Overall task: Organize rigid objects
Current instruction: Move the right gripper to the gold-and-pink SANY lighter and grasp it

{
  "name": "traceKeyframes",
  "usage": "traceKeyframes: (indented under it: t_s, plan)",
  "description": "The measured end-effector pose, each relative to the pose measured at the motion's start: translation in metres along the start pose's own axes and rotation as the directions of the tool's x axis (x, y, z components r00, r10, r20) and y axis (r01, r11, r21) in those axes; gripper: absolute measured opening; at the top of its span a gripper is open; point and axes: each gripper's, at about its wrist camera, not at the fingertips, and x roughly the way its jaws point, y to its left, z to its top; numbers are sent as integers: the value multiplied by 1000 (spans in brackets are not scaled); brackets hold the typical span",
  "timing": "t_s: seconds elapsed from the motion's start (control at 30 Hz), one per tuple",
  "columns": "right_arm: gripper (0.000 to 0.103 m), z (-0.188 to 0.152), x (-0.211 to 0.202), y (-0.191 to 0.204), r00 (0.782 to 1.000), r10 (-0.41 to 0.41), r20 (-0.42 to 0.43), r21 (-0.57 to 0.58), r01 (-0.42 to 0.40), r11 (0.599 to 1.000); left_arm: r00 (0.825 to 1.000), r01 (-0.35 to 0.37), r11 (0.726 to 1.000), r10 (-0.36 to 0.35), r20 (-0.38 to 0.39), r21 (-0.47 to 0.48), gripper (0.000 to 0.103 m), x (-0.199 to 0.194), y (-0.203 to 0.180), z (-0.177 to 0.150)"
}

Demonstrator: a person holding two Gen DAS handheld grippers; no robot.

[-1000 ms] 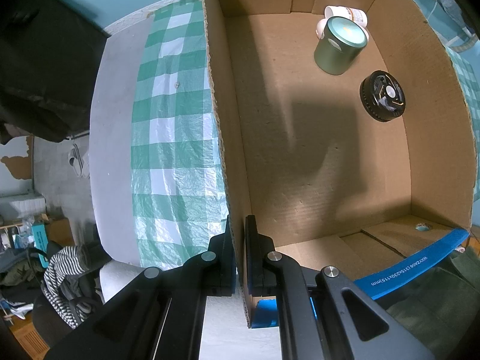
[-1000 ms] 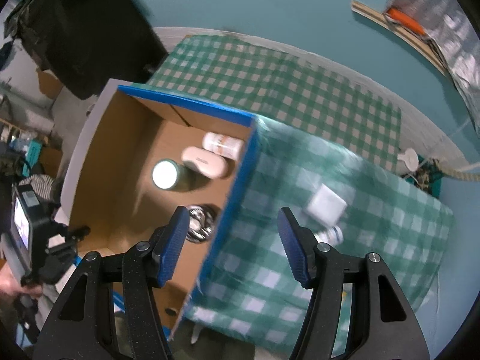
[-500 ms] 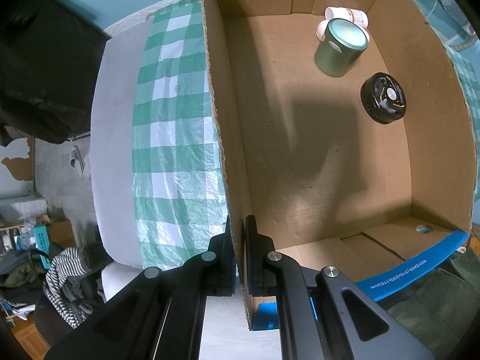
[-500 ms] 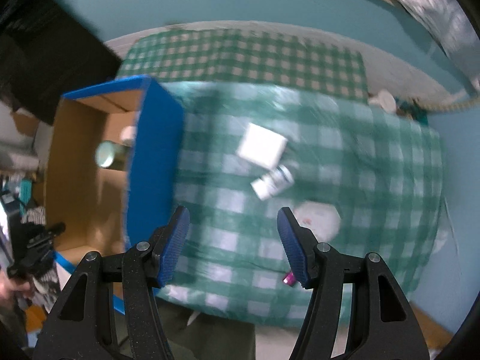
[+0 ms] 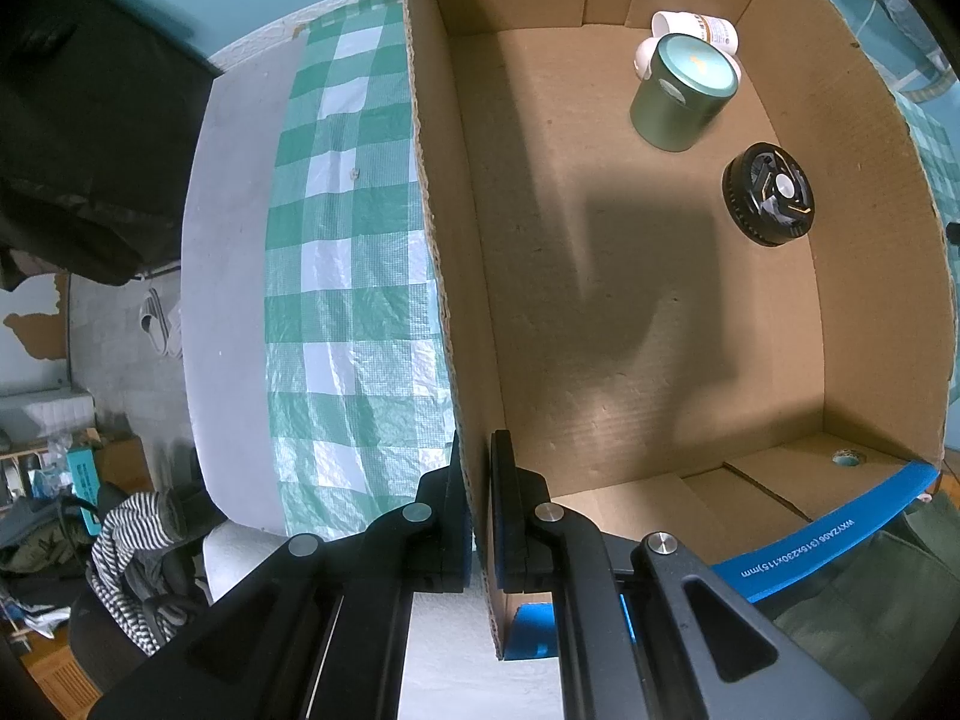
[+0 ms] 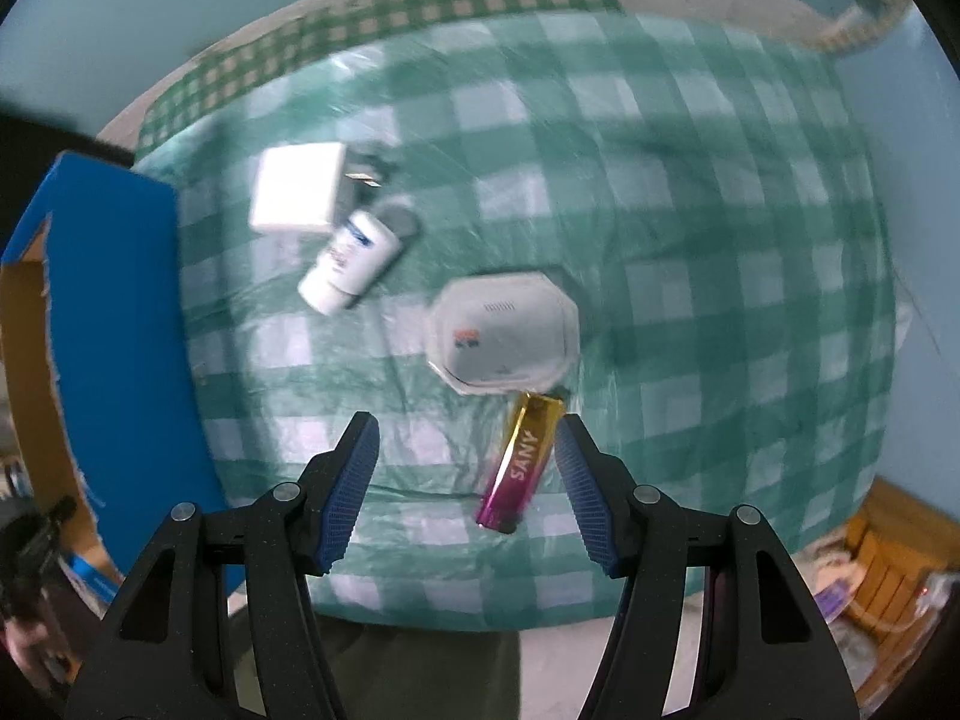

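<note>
My left gripper (image 5: 478, 516) is shut on the near left wall of the cardboard box (image 5: 447, 252). Inside the box stand a green tin (image 5: 681, 93), a black round fan part (image 5: 769, 201) and a white bottle (image 5: 699, 30) behind the tin. My right gripper (image 6: 467, 468) hangs open above the checked tablecloth (image 6: 690, 192), holding nothing. Below it lie a gold and pink tube (image 6: 521, 462), a white octagonal device (image 6: 503, 333), a small white bottle (image 6: 354, 261) and a white charger block (image 6: 298, 186). The tube lies just inside the right finger.
The box's blue-edged wall (image 6: 114, 324) rises at the left of the right wrist view. The table's front edge runs below the tube. A chair with striped clothing (image 5: 129, 546) and floor clutter lie off the table's left side.
My right gripper has swung away from the box, dropped lower and rolled; the loose items on the cloth now fill its view. My left gripper and the box have not moved.
</note>
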Motion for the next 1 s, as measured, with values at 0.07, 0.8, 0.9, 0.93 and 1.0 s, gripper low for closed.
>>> traceKeyframes:
  t_s: [0.07, 0.8, 0.9, 0.93, 1.0]
  plan:
    - [62, -2, 7, -6, 1000, 10, -18, 27, -9, 1000, 1000, -1, 1000, 1, 0, 0, 5, 0, -1, 0]
    - [48, -17, 46, -34, 999, -17, -40, 121, 22, 992, 1000, 1, 1000, -1, 0, -2, 5, 0, -1, -2]
    - [41, -21, 45, -32, 999, -46, -27, 106, 48, 993, 1000, 2, 1000, -2, 0, -4, 5, 1, -1, -3]
    - [38, -22, 45, -31, 998, -60, -25, 102, 62, 993, 1000, 2, 1000, -2, -1, -4, 5, 1, -1, -3]
    - [31, -25, 45, -28, 996, -91, -21, 89, 93, 992, 1000, 3, 1000, -3, 0, -4, 5, 1, -1, -3]
